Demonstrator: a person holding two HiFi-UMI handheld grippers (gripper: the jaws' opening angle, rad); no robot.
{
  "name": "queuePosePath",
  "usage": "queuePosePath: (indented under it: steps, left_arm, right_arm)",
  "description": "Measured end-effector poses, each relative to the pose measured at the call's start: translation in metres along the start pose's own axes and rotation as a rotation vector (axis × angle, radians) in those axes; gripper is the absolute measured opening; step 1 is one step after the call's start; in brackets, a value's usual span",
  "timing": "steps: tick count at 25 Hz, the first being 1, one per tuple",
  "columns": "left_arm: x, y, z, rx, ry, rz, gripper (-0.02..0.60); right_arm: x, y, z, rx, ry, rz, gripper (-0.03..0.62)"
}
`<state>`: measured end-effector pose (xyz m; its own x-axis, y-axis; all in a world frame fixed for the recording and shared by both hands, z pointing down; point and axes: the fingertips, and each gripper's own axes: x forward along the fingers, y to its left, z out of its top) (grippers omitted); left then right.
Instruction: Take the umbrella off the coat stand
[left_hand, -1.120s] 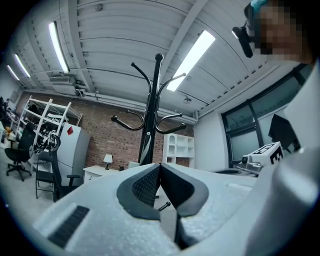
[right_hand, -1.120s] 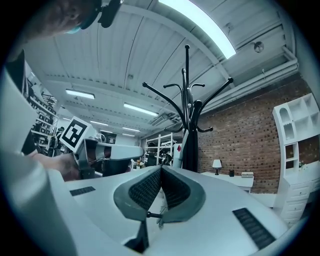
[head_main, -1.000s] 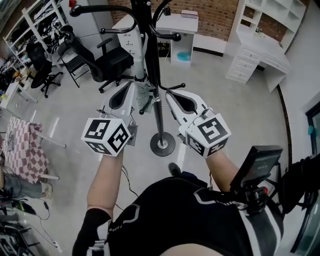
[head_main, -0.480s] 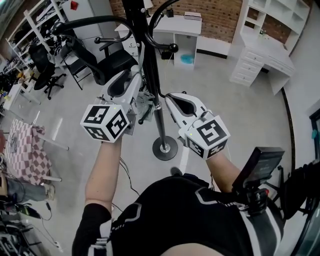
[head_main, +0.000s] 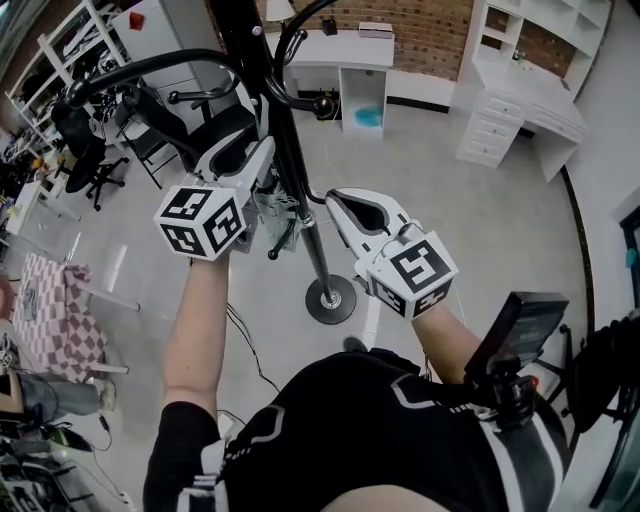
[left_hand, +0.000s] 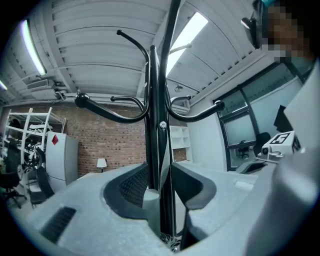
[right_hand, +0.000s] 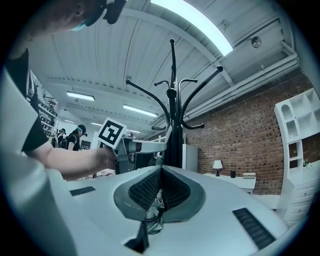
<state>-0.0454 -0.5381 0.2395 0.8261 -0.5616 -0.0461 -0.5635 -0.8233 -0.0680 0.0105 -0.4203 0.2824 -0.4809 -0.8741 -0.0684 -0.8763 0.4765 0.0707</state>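
Left claw (left_hand: 159, 176) just opened at coat stand (head_main: 318, 255), umbrella (head_main: 272, 215) alongside, floor (head_main: 450, 230) open

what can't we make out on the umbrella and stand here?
Where the umbrella hangs from: head view, hidden behind the left gripper, whose fingers have just been opening around the coat stand pole.
Stand top: head view, cut by the upper edge.
Whether the right gripper pinches the umbrella: right gripper view, fingers together, fabric mostly hidden below them.
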Motion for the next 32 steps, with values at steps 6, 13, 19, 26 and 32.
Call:
queuePosePath:
  steps: [6, 13, 19, 26, 32]
  left_arm:
    - [0.009, -0.009, -0.003, 0.038, 0.026, -0.151, 0.114]
    - [0.005, -0.009, -0.003, 0.019, 0.009, -0.212, 0.075]
    - [0.002, -0.010, -0.002, 0.038, 0.021, -0.218, 0.064]
    - [-0.001, -0.009, -0.003, 0.045, 0.017, -0.172, 0.058]
    - [0.000, -0.011, -0.003, 0.046, 0.055, -0.145, 0.051]
  right_arm:
    - [-0.002, -0.008, -0.005, 0.007, 0.004, -0.010, 0.003]
    - [-0.004, -0.014, -0.009, -0.006, 0.011, -0.025, 0.003]
    - [-0.007, -0.015, -0.009, -0.007, 0.015, -0.032, 0.003]
    - [-0.012, -0.009, -0.006, -0.026, 0.012, -0.033, 0.003]
    - [-0.019, -0.011, -0.003, -0.037, 0.017, -0.045, 0.003]
